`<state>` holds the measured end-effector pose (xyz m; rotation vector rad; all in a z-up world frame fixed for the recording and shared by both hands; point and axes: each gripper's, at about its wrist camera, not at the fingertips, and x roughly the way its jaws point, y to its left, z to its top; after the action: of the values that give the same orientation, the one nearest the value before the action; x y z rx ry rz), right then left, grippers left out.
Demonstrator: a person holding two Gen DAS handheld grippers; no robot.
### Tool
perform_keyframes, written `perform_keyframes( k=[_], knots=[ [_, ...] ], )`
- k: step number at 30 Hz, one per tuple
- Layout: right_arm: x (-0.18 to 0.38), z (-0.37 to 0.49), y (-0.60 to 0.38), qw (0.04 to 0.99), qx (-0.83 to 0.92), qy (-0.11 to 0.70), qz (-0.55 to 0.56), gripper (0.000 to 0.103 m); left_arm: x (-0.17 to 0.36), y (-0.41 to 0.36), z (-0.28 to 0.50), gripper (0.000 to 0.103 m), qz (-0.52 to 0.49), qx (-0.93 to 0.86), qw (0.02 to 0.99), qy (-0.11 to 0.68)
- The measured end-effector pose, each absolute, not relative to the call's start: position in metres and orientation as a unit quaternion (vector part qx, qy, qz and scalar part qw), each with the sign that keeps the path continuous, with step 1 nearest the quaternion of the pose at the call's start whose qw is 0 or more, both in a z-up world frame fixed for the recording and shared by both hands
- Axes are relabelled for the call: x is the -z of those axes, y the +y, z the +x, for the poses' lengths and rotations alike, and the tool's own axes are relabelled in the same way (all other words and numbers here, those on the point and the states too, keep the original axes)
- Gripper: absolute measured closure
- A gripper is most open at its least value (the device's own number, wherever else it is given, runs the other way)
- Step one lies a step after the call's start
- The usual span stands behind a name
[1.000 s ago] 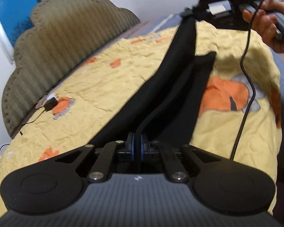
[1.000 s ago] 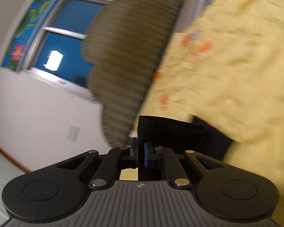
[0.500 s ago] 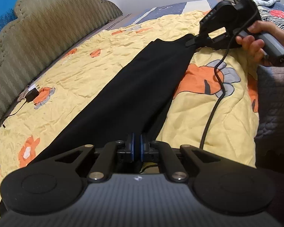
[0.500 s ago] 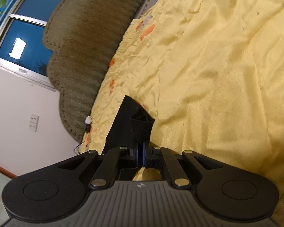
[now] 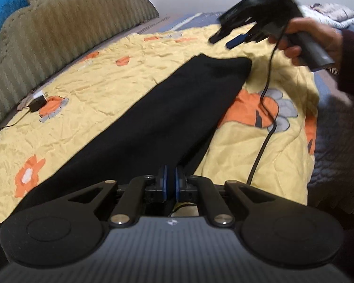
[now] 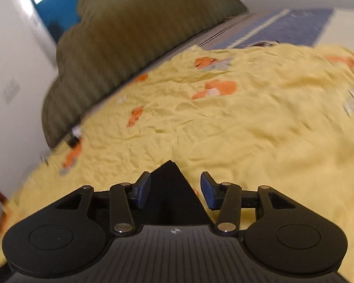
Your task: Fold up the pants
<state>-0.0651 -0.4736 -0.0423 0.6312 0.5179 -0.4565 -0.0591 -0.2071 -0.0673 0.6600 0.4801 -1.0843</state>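
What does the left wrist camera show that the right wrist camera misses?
Only the left wrist view: the pants at full length, the left hand-held gripper shut on their near end, and a hand holding the right hand-held gripper. Only the right wrist view: that gripper's pads, which have just been opening, apart around a pants corner. Both: yellow bedspread, headboard.

The pants (image 5: 167, 108) are a matt black cloth, smooth and almost without sheen, lying on a yellow bedspread (image 5: 101, 89) of thin, finely crinkled fabric printed with orange flowers. At the far left the headboard (image 5: 59, 28) is upholstered in olive-green ribbed cloth with a stitched, scalloped edge, and at the right edge a grey quilted blanket (image 5: 337, 141) looks soft and textured. The left gripper (image 5: 171, 184) is matt black plastic with bright metal rivets and blue rubbery pads, as is the right gripper (image 6: 175, 192), whose housing is finely ribbed; a glossy black cable (image 5: 266, 115) hangs from it.
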Motion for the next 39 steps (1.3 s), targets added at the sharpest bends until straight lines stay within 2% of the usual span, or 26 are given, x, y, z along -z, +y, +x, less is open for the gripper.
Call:
perform_keyframes(
  k=[4,6,8,12,14,17,19,21,24,28,30,34,39],
  knots=[
    [0.064,-0.021,-0.482,0.884,0.184,0.336,0.269,0.06,0.06,-0.194,-0.064,0.096,0.299,0.501,0.782,0.217],
    [0.07,-0.019,-0.47,0.89,0.201,0.346,0.219,0.077,0.059,-0.186,-0.065,0.095,0.296,0.498,0.785,0.217],
    [0.068,-0.008,-0.462,0.891,0.223,0.359,0.165,0.083,0.058,-0.178,-0.064,0.095,0.291,0.493,0.791,0.216],
    [0.06,0.016,-0.463,0.885,0.264,0.359,0.13,0.083,0.056,-0.164,-0.061,0.094,0.283,0.47,0.804,0.228],
    [0.049,0.011,-0.453,0.891,0.311,0.322,0.08,0.083,0.054,-0.154,-0.06,0.093,0.274,0.459,0.814,0.227],
    [0.03,-0.005,-0.425,0.92,0.231,0.298,0.107,0.082,0.052,-0.136,-0.058,0.088,0.263,0.448,0.823,0.23],
    [0.033,-0.002,-0.391,0.923,0.086,0.365,0.083,0.082,0.05,-0.123,-0.054,0.088,0.25,0.442,0.829,0.235],
    [0.043,0.003,-0.362,0.915,0.039,0.398,0.056,0.082,0.049,-0.114,-0.049,0.088,0.244,0.435,0.833,0.24],
    [0.057,0.03,-0.347,0.906,0.09,0.414,-0.011,0.082,0.051,-0.103,-0.043,0.087,0.24,0.412,0.841,0.254],
    [0.056,0.064,-0.377,0.894,0.173,0.412,0.013,0.077,0.053,-0.079,-0.038,0.084,0.24,0.389,0.847,0.27],
    [0.044,0.055,-0.37,0.9,0.204,0.385,0.0,0.076,0.052,-0.062,-0.036,0.081,0.22,0.389,0.85,0.279],
    [0.021,0.018,-0.306,0.93,0.032,0.36,0.06,0.076,0.053,-0.052,-0.031,0.08,0.216,0.389,0.852,0.276],
    [0.024,0.016,-0.228,0.929,-0.038,0.368,-0.017,0.076,0.063,-0.065,-0.016,0.077,0.231,0.391,0.842,0.293]
  ],
)
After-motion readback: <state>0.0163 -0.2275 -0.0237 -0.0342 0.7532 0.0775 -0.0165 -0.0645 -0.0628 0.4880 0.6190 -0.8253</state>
